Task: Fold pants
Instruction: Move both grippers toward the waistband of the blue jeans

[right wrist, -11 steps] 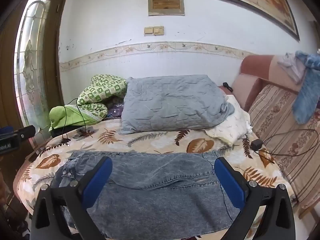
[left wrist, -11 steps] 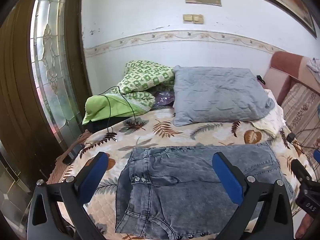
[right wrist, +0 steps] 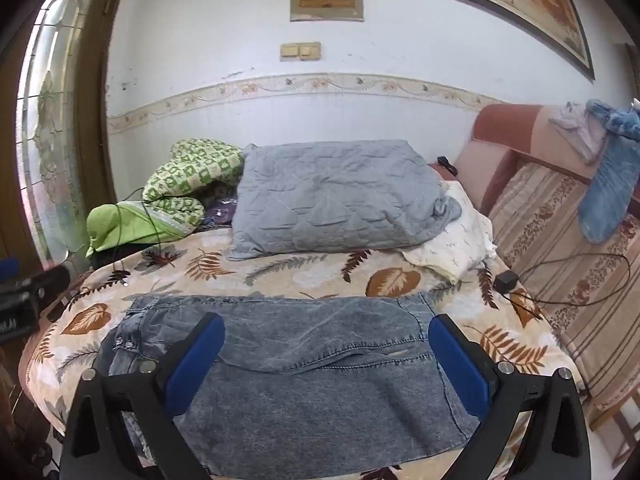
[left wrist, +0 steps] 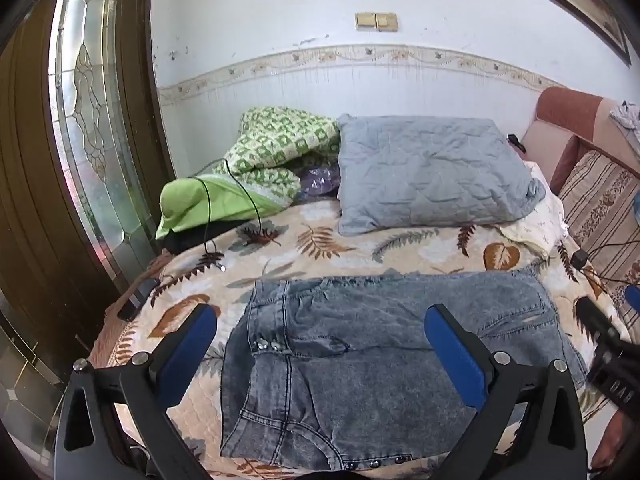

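A pair of grey-blue acid-wash jeans (left wrist: 360,360) lies folded in a compact stack on the leaf-print bedspread (left wrist: 360,248), waistband and silver buttons at the left. The jeans also show in the right wrist view (right wrist: 312,376). My left gripper (left wrist: 320,352) hovers open above the stack's waist end, blue pads wide apart, holding nothing. My right gripper (right wrist: 326,356) hovers open above the stack's right part, also empty. The right gripper's body shows at the right edge of the left wrist view (left wrist: 612,356).
A grey pillow (left wrist: 432,176) and a green patterned blanket (left wrist: 272,152) lie at the head of the bed. A black cable (left wrist: 224,216) crosses the left side. A striped sofa (right wrist: 560,240) with a charger (right wrist: 506,280) stands right. A glass-panelled door (left wrist: 88,120) is left.
Both grippers have shifted slightly, with the views tilting a little. The jeans lie as before and both grippers stay open.
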